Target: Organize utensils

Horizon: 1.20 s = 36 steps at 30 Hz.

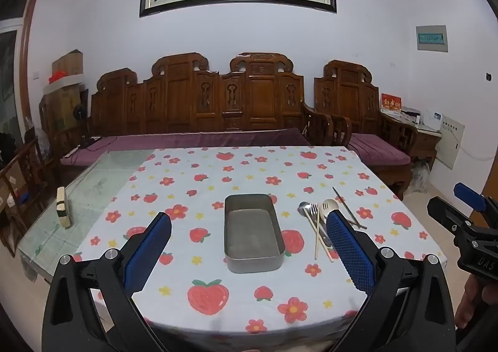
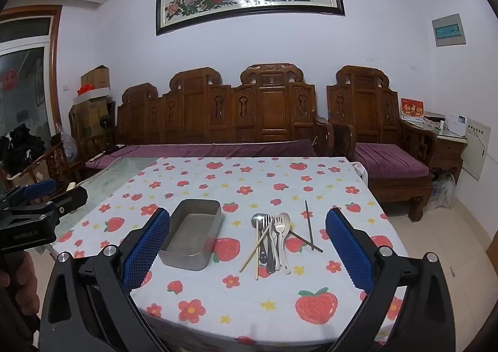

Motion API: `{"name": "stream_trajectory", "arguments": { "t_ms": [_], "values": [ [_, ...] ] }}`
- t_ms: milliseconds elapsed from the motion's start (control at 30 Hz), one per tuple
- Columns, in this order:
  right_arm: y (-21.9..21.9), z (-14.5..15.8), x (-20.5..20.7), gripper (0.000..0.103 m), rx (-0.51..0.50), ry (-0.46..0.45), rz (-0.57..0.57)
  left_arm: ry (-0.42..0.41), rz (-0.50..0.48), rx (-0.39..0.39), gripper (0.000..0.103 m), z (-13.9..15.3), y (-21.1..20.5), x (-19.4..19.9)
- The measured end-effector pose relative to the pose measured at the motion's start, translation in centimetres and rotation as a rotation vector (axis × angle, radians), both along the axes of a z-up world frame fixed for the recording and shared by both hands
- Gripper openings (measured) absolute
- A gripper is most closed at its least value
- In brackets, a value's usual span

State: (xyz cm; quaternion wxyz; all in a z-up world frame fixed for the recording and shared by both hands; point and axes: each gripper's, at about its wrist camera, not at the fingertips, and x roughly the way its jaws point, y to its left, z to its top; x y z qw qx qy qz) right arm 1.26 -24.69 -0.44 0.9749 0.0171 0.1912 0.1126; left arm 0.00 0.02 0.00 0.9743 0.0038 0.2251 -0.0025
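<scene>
Utensils (image 2: 274, 240): one loose heap on the strawberry-print tablecloth (image 2: 249, 305), none yet sorted.

Left to right, as the right wrist view shows it:
- Left gripper (image 1: 246, 246): jaws spread wide, nothing between them, hovering over the near edge of the table.
- Metal tin (image 2: 193, 233): rectangular, open-topped, empty; sits just left of the heap, apart from it.
- Light wooden chopsticks (image 2: 255, 250): a pair, crossing under the cutlery.
- Steel spoon (image 2: 257, 218): bowl pointing away, at the heap's left.
- Forks (image 2: 268, 227): overlapping handles; how many is hard to tell, perhaps two.
- Pale spoon (image 2: 284, 221): lying on the heap's right side.
- Dark chopsticks (image 2: 308, 224): a pair, crossed, just right of the heap.
- Right gripper (image 2: 247, 246): jaws spread wide, empty, aimed at the heap from the near side.

Progress: nothing appears done. The tin holds no item, and every piece lies on the cloth. All remains: picking up each piece and, presumably, laying it in the tin.
</scene>
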Motion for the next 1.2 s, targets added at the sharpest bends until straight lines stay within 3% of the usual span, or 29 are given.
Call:
{"name": "stream_trajectory", "arguments": {
  "t_ms": [1200],
  "values": [
    [-0.10, 0.11, -0.17, 0.101, 0.007, -0.001, -0.002, -0.007, -0.012, -0.013, 0.097, 0.71, -0.51, -0.52]
  ]
}}
